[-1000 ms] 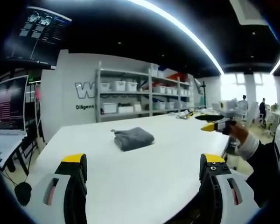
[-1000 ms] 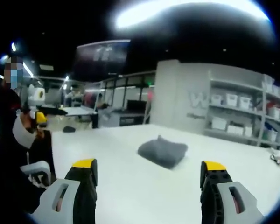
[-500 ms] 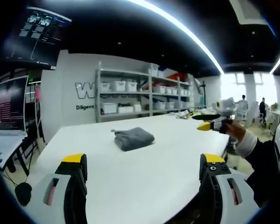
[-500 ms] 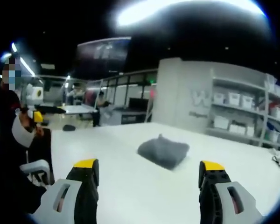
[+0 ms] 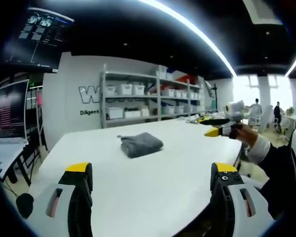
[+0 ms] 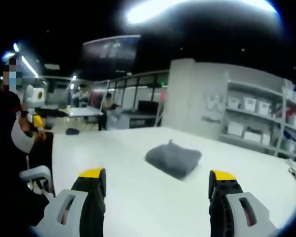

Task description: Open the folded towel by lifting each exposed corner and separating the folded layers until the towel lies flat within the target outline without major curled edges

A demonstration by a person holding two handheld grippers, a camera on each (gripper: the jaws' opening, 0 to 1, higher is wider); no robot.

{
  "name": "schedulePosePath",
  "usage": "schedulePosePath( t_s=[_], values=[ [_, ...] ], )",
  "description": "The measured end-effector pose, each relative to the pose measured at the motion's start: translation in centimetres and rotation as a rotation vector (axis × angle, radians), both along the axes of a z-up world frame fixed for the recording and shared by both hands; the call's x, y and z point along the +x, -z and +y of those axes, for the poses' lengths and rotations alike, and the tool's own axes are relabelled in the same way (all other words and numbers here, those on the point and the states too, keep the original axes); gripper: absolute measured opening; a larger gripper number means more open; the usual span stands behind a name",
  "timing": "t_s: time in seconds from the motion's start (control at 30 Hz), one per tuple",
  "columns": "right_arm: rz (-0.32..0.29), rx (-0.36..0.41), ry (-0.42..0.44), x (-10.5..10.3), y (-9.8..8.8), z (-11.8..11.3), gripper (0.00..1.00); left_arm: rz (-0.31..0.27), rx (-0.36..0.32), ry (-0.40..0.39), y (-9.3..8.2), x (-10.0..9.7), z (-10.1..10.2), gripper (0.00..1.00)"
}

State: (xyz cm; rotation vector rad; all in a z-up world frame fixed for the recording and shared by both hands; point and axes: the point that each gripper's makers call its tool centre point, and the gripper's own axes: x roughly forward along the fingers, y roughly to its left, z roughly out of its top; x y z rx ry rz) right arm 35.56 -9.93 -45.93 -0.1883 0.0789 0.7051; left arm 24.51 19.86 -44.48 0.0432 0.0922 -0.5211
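Towel folded, untouched on white table.
Left gripper and right gripper: jaws spread wide, empty, towel well ahead between them.

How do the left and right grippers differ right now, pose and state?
The left gripper is held low over the near edge of the white table, while the right gripper is raised at the table's far right side. The left gripper's jaws stand wide apart; the right gripper's look nearly together, too small to be sure. Both have yellow tips, and neither touches the folded grey towel.
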Motion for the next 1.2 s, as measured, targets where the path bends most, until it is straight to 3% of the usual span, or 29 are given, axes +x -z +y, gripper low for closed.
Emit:
schedulePosePath(
  t_s=[1.2],
  values=[
    [0.036, -0.014, -0.002, 3.4, 1.2, 0.4, 0.83, 0.010, 0.021, -0.002, 0.4, 0.1, 0.0, 0.97]
  ],
)
